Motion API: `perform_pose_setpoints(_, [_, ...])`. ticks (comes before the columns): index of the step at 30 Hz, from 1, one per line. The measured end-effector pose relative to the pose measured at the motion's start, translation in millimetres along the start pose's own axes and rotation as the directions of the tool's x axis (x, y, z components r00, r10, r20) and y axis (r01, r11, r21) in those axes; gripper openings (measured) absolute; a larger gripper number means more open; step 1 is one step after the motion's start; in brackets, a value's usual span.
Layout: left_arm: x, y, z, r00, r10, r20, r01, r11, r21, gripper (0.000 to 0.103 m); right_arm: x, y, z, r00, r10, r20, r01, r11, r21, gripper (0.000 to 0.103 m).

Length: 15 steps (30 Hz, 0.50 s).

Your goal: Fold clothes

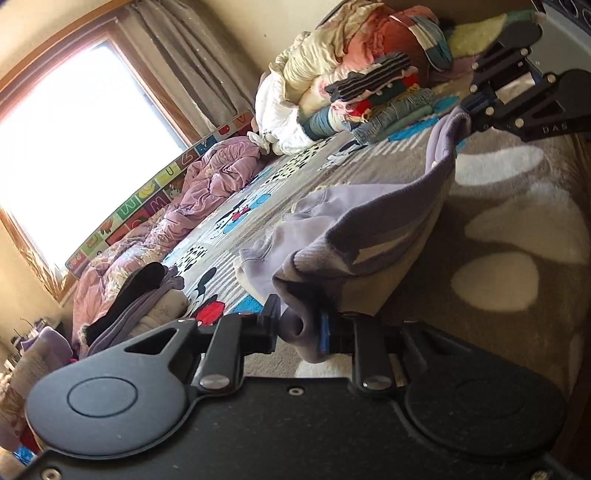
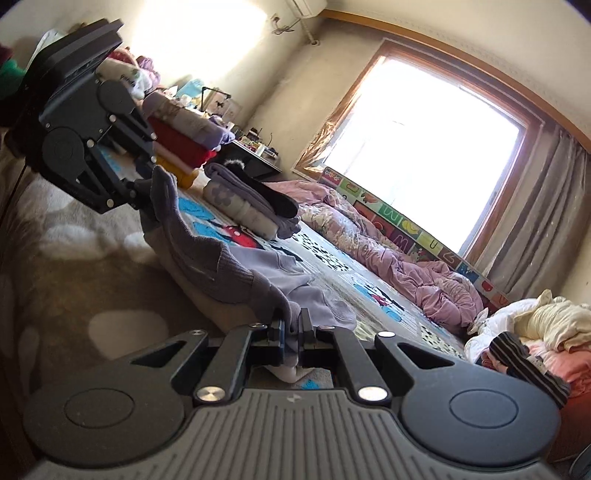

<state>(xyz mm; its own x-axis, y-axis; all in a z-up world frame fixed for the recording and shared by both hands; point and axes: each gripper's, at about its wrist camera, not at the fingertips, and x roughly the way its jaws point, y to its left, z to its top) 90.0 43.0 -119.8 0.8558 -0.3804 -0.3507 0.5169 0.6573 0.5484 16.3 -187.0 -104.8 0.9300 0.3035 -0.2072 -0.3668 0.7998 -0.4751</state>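
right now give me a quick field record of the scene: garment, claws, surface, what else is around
garment: grey-purple sweatshirt, hem edge lifted, the rest lying on the bed
left claw: shut on a bunched corner of the hem
right claw: shut on the hem's other end
surface: brown blanket with white patches over a cartoon-print sheet
folded stack: far side of the bed
loose bedding: pink quilt under the window

A bright window (image 2: 417,155) with a grey curtain (image 2: 546,206) lights the room. Under it, an alphabet play mat (image 1: 147,195) stands against the wall. A crumpled pink quilt (image 2: 413,269) lies beside it on the cartoon-printed bed cover (image 1: 236,218). An air conditioner (image 2: 308,7) hangs high on the wall.
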Motion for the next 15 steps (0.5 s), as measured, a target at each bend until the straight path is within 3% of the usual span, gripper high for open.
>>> perform_pose_setpoints(4, [14,21,6,0.999,-0.028,0.027,0.031,0.991,-0.128,0.014,13,-24,0,1.0,0.02,0.005,-0.021,0.989,0.145,0.006])
perform_pose_setpoints(9, [34,46,14,0.997,-0.043,0.07,0.06,0.96,-0.273,0.012,34,-53,-2,0.999,0.039,0.011,-0.041,0.953,0.299,0.006])
perform_pose_setpoints(15, [55,64,24,0.995,-0.034,0.091,0.064,0.936,-0.346,0.008,66,-82,-5,0.999,0.044,0.03,-0.053,0.9,0.433,0.006])
